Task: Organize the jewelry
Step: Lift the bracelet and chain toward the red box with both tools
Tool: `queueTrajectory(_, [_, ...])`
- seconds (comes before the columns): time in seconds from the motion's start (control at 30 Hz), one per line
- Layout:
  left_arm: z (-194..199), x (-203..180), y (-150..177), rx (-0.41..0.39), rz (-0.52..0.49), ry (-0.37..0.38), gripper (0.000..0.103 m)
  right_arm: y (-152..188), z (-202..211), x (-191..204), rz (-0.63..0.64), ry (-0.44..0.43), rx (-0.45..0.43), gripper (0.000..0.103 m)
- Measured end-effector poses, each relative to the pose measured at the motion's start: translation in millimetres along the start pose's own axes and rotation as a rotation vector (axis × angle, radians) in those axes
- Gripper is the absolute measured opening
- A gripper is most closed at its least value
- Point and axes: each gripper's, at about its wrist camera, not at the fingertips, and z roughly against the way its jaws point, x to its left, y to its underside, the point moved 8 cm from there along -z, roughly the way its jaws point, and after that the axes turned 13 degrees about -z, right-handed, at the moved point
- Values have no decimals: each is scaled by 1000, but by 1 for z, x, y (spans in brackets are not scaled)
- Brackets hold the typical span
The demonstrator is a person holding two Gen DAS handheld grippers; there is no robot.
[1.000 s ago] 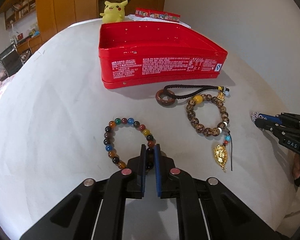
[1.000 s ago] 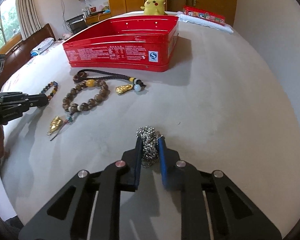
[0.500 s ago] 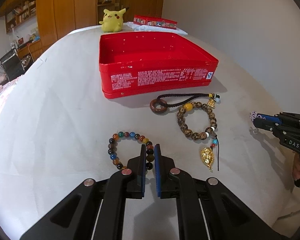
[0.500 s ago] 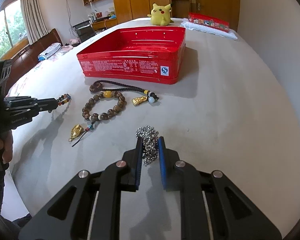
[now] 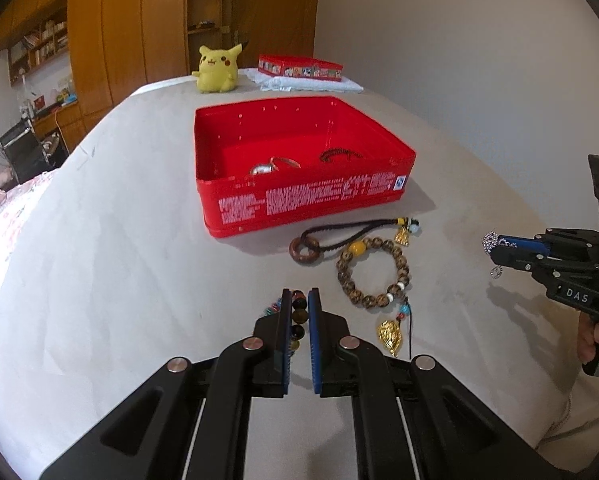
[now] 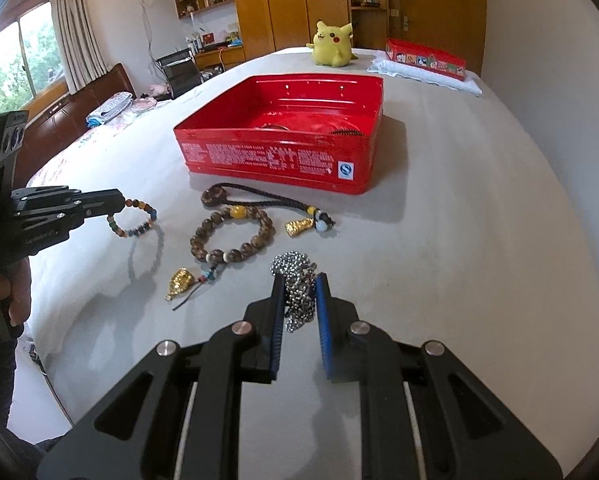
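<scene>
A bedroom with wooden wardrobes and shelves lies behind a wide bed (image 6: 479, 240) under a plain pale sheet, and that bed carries everything. On it sits the open red tin (image 5: 299, 204), where the jewelry is bound; inside, a silvery ring-like piece (image 5: 273, 165) and a dark cord (image 5: 339, 155) already lie on its floor, so part of the sorting looks done. Just in front of the tin, still on the sheet, are a brown bead bracelet (image 6: 231, 240) with a gold charm (image 6: 178, 283) on its tassel, and a black cord with a wooden ring (image 6: 213, 196) and a second gold charm at its far end. Two more pieces are in the air: the left hand-held gripper (image 5: 299, 312) is clamped on a multicolour bead bracelet (image 6: 133, 220), which hangs free above its own shadow, and the right hand-held gripper (image 6: 299, 292) is clenched on a bunched silver chain (image 6: 297, 280), also clear of the sheet. Both sit short of the tin, so I judge these two are mid-carry and have yet to be dropped in; after them the brown bracelet and the corded ring remain. Farther back stand a yellow plush (image 5: 216, 70) and a small red box (image 5: 299, 67) on a folded cloth, apart from the work.
</scene>
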Motion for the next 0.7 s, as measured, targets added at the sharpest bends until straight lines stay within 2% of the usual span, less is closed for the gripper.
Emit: queueTrajectory(0.7, [24,6,-63,-94,-72,-30,7,-47,12,23,58,-37,-37,14])
